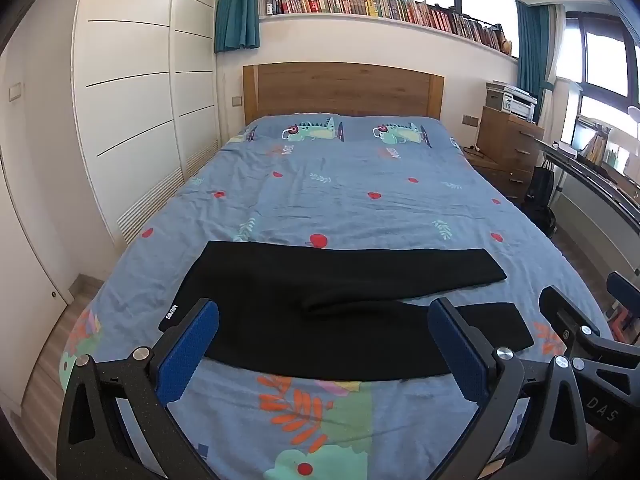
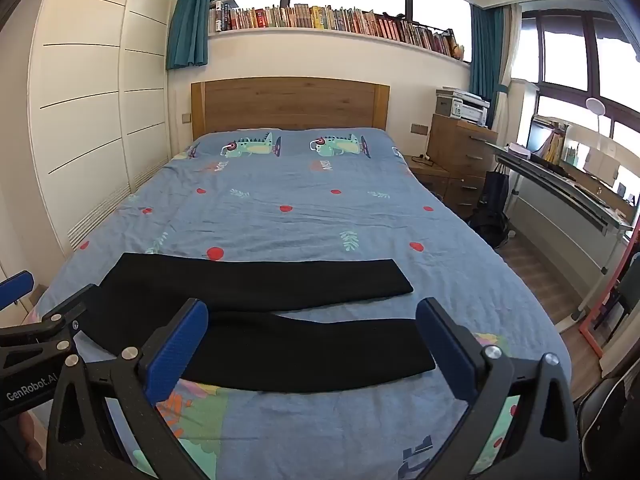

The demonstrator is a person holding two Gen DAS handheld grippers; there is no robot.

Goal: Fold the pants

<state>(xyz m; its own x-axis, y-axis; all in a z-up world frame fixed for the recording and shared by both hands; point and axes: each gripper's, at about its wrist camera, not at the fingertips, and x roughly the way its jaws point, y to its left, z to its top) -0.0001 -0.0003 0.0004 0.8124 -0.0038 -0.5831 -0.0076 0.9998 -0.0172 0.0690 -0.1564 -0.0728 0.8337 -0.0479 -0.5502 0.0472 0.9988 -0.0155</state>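
Note:
Black pants (image 1: pixel 340 304) lie flat across the near part of the bed (image 1: pixel 340 200), waistband at the left, both legs stretching to the right with a gap between them. They also show in the right wrist view (image 2: pixel 260 320). My left gripper (image 1: pixel 324 344) is open and empty, held above the pants' near edge. My right gripper (image 2: pixel 312 344) is open and empty, above the near leg. The right gripper shows at the right edge of the left wrist view (image 1: pixel 580 320); the left gripper shows at the left edge of the right wrist view (image 2: pixel 40 320).
The bed has a blue patterned sheet and a wooden headboard (image 1: pixel 344 88). White wardrobes (image 1: pixel 132 80) stand at the left. A wooden dresser (image 1: pixel 508 144) with a printer and a desk (image 2: pixel 568 188) stand at the right. A book shelf (image 1: pixel 380 6) runs under the window.

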